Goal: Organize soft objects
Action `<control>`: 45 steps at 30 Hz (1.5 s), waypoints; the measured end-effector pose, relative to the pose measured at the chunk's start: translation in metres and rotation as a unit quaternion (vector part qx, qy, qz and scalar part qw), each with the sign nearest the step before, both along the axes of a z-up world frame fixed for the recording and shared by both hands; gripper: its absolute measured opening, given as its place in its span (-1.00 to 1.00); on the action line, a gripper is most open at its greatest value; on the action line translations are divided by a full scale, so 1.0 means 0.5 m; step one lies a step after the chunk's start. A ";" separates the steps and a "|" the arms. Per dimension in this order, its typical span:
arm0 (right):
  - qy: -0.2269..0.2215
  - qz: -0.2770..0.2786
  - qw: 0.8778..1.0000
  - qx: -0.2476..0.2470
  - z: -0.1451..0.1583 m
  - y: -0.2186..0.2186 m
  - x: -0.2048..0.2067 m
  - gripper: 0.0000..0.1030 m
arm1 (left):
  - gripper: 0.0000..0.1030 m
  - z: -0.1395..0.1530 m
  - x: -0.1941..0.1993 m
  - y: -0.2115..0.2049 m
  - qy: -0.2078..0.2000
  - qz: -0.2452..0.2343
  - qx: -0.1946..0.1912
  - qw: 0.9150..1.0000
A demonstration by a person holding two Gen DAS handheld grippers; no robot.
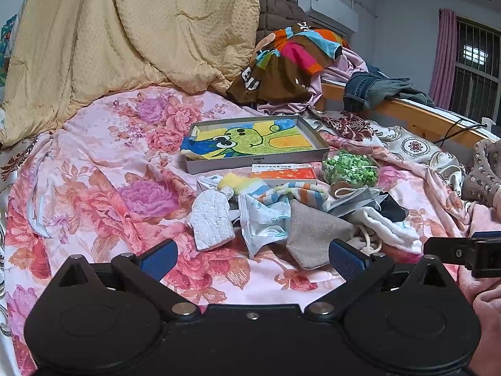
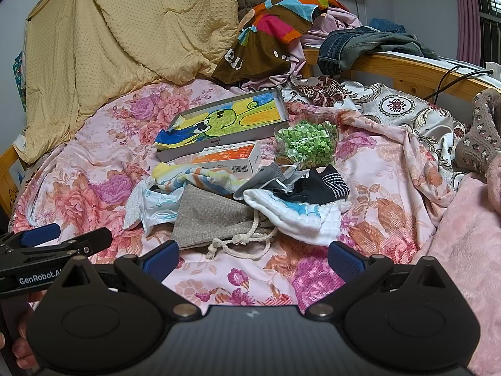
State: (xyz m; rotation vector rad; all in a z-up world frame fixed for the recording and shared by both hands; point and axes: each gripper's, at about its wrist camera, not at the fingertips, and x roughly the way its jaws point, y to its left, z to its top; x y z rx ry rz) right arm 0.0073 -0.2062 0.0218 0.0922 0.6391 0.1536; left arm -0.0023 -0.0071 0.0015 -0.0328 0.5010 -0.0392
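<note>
A heap of soft things lies on the floral bedsheet: a grey linen drawstring pouch, a white muslin cloth, a striped towel, dark socks, a foam block and a plastic wrapper. The pouch also shows in the left wrist view. My left gripper hovers open just short of the heap, nothing between its fingers. My right gripper is open too, near the pouch's cord. The left gripper appears at the left edge.
A grey tray with a frog drawing, an orange box and a jar of green bits sit behind the heap. A yellow quilt, piled clothes and a wooden bed rail stand beyond. A pink blanket lies right.
</note>
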 end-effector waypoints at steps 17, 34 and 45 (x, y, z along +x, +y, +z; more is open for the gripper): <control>-0.001 0.000 1.000 0.003 -0.007 -0.004 0.000 1.00 | 0.98 -0.005 -0.003 -0.009 0.000 -0.007 -0.002 1.000; 0.051 0.084 0.994 0.049 0.006 -0.028 0.052 1.00 | 0.98 -0.030 0.026 0.008 -0.002 -0.061 -0.028 0.998; 0.083 0.153 0.982 -0.068 -0.017 -0.053 0.137 1.00 | 0.99 -0.062 0.096 -0.047 0.010 -0.131 0.010 0.991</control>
